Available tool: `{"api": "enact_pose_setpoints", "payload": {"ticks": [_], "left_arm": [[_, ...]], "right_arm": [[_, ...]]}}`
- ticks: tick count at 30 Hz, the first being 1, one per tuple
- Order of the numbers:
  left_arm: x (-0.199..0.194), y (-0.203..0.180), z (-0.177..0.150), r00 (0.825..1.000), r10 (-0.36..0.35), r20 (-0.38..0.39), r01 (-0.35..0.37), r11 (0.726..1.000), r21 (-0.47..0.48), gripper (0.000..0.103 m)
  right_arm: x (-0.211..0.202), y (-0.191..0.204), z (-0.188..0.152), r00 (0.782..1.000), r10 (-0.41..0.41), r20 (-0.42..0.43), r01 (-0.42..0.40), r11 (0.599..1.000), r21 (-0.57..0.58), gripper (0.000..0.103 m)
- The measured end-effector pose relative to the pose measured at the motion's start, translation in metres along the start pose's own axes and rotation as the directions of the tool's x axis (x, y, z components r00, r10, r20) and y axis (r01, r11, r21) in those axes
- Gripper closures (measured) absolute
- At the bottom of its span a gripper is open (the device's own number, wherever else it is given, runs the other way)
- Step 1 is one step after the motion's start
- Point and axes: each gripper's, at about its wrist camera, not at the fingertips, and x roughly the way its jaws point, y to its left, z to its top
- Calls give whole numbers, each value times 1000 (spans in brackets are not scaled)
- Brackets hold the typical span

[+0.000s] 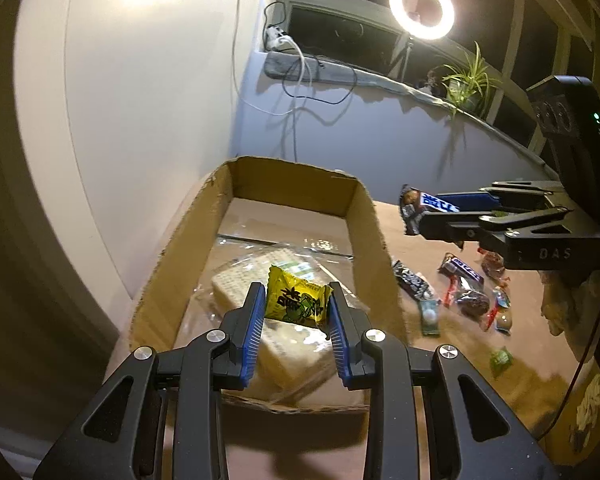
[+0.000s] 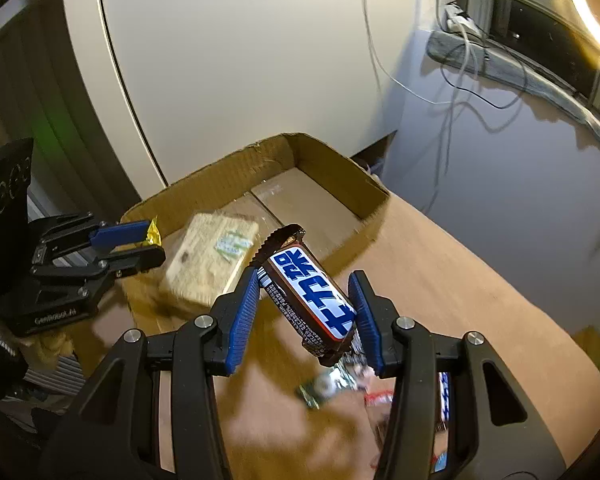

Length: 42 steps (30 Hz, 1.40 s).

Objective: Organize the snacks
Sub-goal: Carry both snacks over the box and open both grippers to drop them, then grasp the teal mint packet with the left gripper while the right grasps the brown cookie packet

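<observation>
Left tool [image 1: 296,312] pinches yellow candy packet [image 1: 297,299] above cardboard box [image 1: 370,216]; right tool [image 2: 308,316] grips chocolate bar [image 2: 312,296] beside it. Step: carrying. Next: release inside box.

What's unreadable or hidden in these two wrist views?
- Loose snacks on the table: too small in the left wrist view; blurred and covered by the right claw in the right wrist view.
- Cardboard box floor, near end: covered by the left claw and its yellow packet.
- Cracker pack label: motion-blurred.
- Chocolate bar lower end: behind a pad.
- Yellow packet in the right wrist view: only a corner shows.
</observation>
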Motion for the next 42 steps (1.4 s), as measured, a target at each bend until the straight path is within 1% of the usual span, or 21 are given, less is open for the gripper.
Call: {"api": "enact_pose_setpoints", "payload": {"ticks": [11,21,22,23,24,25,26,27,28,35,42], "left_arm": [[6,12,0,1000,2,-9,-2,1000,-26,74],[5,13,1,1000,-2,-9,1,999,-37,72],[5,13,1,1000,1,-9,-2,999,-39,71],[5,13,1,1000,5,-11,-6,999,-42,65],[6,13,2,1000,7,-10,-7,999,-44,59],[5,13,1,1000,9,-7,-10,999,-47,51],[5,13,2,1000,10,-4,-10,999,-50,46],[4,13,2,1000,8,-2,-8,999,-52,46],[4,13,2,1000,9,-1,-9,999,-53,46],[5,9,4,1000,3,-2,-3,999,-54,46],[0,-7,6,1000,-15,7,15,999,-35,46]], "right_arm": [[43,11,23,999,22,-45,-22,1000,-7,55],[61,17,31,997,44,-69,-44,999,-10,54],[61,17,31,997,41,-68,-42,999,-11,52],[62,17,31,997,38,-67,-39,999,-11,52],[61,17,32,997,39,-66,-39,999,-9,49],[61,16,32,997,42,-65,-42,999,-6,44],[61,16,33,997,41,-62,-42,999,-4,41],[60,16,33,998,39,-56,-39,999,-2,35],[59,15,33,998,34,-50,-34,999,-1,33],[51,9,29,999,17,-47,-17,1000,6,33],[29,-11,16,999,-8,-38,9,999,42,33]]}}
